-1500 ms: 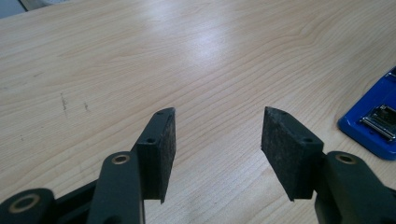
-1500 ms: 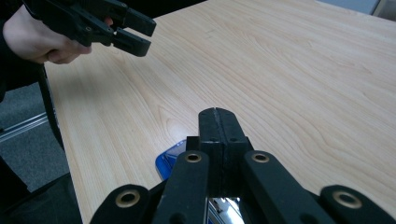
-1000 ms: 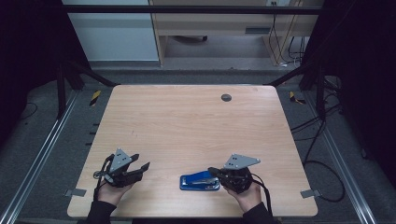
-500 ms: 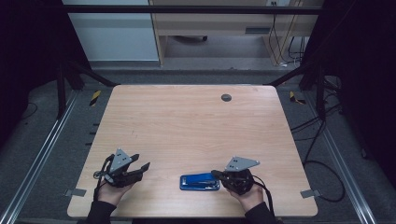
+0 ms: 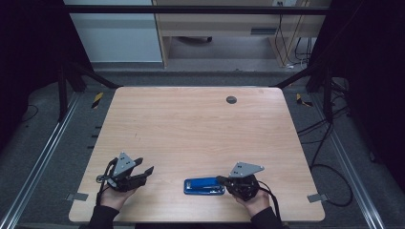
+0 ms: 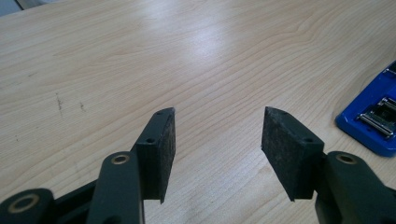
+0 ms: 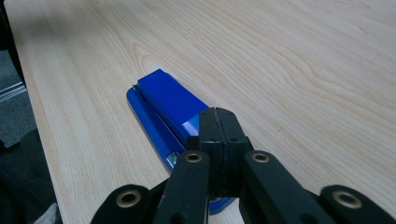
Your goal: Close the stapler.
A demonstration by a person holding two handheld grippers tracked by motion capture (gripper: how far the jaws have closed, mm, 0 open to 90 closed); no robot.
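Where right hand-held gripper (image 7: 218, 122) jaws press together, blue stapler (image 7: 164, 103) near end hidden, possibly touching; left hand-held gripper (image 6: 217, 130) jaws apart.

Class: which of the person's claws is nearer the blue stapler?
Right. The right claw, jaws shut, is at the blue stapler's end; the left claw is apart, off to its left.

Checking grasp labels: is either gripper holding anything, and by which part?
Left gripper: open, holding nothing. Right gripper: jaws pressed together over the near end of the blue stapler; nothing visibly between them, so a hold cannot be confirmed.
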